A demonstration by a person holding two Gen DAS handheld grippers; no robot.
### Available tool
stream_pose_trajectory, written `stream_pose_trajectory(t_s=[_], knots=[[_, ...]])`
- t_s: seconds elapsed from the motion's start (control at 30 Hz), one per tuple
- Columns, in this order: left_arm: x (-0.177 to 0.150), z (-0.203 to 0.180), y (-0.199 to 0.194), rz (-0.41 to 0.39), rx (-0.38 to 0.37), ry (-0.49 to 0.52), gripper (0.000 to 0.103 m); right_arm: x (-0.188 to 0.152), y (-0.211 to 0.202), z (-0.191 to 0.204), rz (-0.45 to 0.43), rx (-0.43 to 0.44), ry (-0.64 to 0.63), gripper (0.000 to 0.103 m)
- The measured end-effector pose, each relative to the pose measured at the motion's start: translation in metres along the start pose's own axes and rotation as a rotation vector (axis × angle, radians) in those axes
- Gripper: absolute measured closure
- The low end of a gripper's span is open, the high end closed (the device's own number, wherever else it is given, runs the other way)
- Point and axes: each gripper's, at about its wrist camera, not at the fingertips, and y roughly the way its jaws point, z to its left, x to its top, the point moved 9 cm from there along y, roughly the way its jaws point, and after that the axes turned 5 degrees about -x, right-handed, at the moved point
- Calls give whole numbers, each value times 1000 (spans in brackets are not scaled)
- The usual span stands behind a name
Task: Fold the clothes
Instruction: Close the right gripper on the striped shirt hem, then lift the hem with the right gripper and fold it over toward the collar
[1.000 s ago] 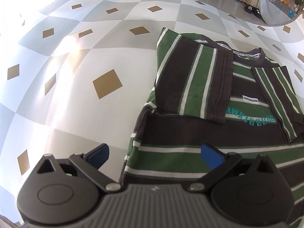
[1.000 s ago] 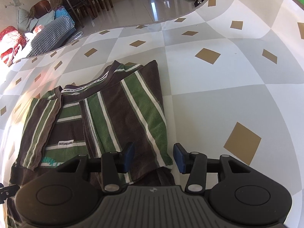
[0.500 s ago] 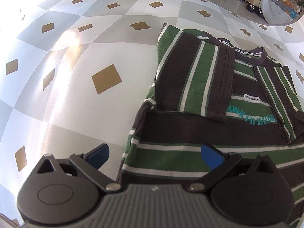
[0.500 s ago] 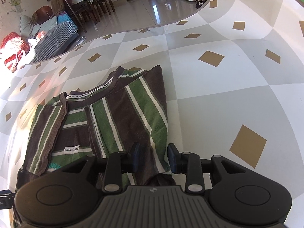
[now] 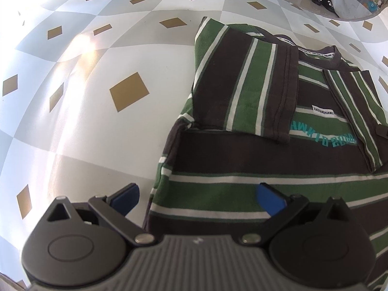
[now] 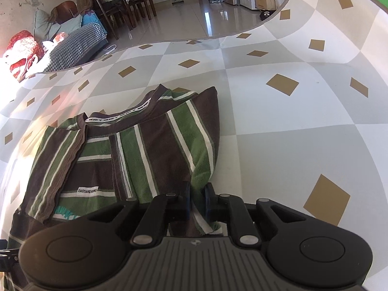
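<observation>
Right wrist: right tool (image 6: pixel 197 200) clenched on striped shirt (image 6: pixel 155 150) edge (sleeves folded in); left tool (image 5: pixel 197 197) released above hem.

- A tabletop (image 5: pixel 101 126), covered in grey-and-white checks with tan diamonds, is carrying the load.
- A green-and-brown striped shirt (image 5: pixel 245 92) is lying flat on it, sleeves folded inward.

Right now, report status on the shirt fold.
Left hand-held gripper open over the hem. Right hand-held gripper shut on the striped shirt, edge pinched. Both sleeves folded in, shirt flat on the checkered table. Nothing in the way.
</observation>
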Motion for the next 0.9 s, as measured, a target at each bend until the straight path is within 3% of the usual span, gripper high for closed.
stream_pose_trajectory(t_s=[0.53,0.9], knots=[[-2,-2,1,11,-19,-9,0,25,-43,44,-134,13,-118,96],[0,7,-1,3,-24,-25,0,30,-61,99,-193,88,-188,96]])
